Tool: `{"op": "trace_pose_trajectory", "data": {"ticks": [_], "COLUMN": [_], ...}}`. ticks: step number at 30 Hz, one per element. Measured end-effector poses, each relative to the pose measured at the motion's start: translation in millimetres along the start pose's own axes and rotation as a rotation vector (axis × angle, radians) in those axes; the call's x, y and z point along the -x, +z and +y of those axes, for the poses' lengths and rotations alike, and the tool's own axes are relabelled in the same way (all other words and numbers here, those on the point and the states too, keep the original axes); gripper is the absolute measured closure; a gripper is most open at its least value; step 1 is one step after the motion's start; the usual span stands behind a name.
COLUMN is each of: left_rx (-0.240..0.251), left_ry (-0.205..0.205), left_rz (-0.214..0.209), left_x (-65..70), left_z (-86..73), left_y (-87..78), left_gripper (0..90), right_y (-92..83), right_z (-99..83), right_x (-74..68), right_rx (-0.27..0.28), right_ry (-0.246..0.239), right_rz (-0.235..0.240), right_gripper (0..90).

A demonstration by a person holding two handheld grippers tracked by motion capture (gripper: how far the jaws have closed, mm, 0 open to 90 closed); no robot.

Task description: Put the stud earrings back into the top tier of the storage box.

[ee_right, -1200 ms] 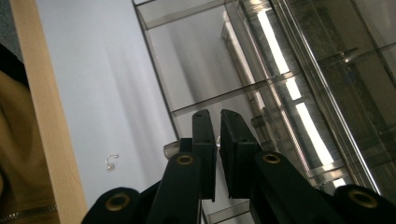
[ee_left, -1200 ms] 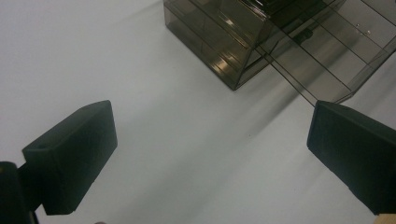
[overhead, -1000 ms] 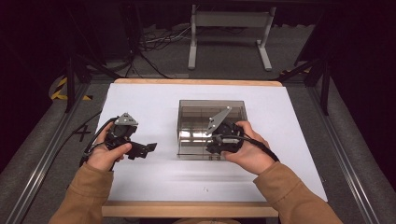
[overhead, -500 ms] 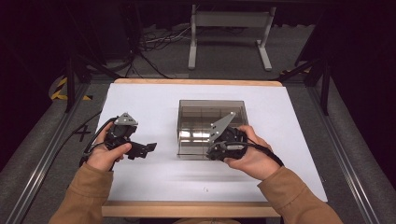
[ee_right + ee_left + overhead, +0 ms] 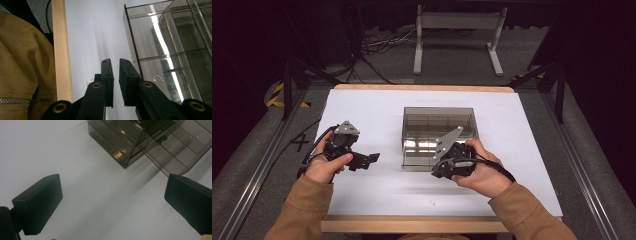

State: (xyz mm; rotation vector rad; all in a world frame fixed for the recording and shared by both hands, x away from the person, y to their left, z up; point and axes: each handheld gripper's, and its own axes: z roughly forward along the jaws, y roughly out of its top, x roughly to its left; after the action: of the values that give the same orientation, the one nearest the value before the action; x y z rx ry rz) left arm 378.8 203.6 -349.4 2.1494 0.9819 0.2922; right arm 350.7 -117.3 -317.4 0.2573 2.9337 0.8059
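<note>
One box (image 5: 439,136) of smoky clear plastic, with inner dividers, is set on the white desk (image 5: 377,107), right of centre and toward the far half. Its compartments are seen to be divided by thin clear walls; a small metal hook (image 5: 158,78) is seen through its wall in the right gripper view. A second small hook (image 5: 89,81) lies on the desk near the front edge.

Right tongs (image 5: 438,172): held in the right hand (image 5: 479,172) just at the box's near right corner, whether touching it cannot be told. The jaws are drawn nearly together, a narrow gap left between them, and nothing is held. In the right gripper view (image 5: 115,75) they point along the desk beside the box wall, with the wooden desk edge (image 5: 60,50) and a tan sleeve (image 5: 25,62) at the left.

Left tongs (image 5: 364,160): held in the left hand (image 5: 324,167) above the desk, well apart from the box on its left. The jaws are spread wide and nothing is between them. In the left gripper view (image 5: 112,202) bare desk is seen between them, with the box corner beyond.

Cables (image 5: 377,45) and a grey metal stand (image 5: 457,35) are seen on the floor past the desk.
</note>
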Motion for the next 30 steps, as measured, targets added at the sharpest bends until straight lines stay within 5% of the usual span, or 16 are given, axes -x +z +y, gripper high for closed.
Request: {"op": "trace_pose_trajectory", "data": {"ticks": [30], "left_rx": [0.000], "left_ry": [0.000], "left_rz": [0.000], "left_x": [0.4], "left_z": [0.0], "left_y": [0.1], "left_gripper": [2.2], "right_y": [41.9], "right_z": [-10.8], "right_x": [-16.0], "right_rx": [-0.099], "right_ry": [-0.021], "right_rz": [0.077], "right_gripper": [80.5]}}
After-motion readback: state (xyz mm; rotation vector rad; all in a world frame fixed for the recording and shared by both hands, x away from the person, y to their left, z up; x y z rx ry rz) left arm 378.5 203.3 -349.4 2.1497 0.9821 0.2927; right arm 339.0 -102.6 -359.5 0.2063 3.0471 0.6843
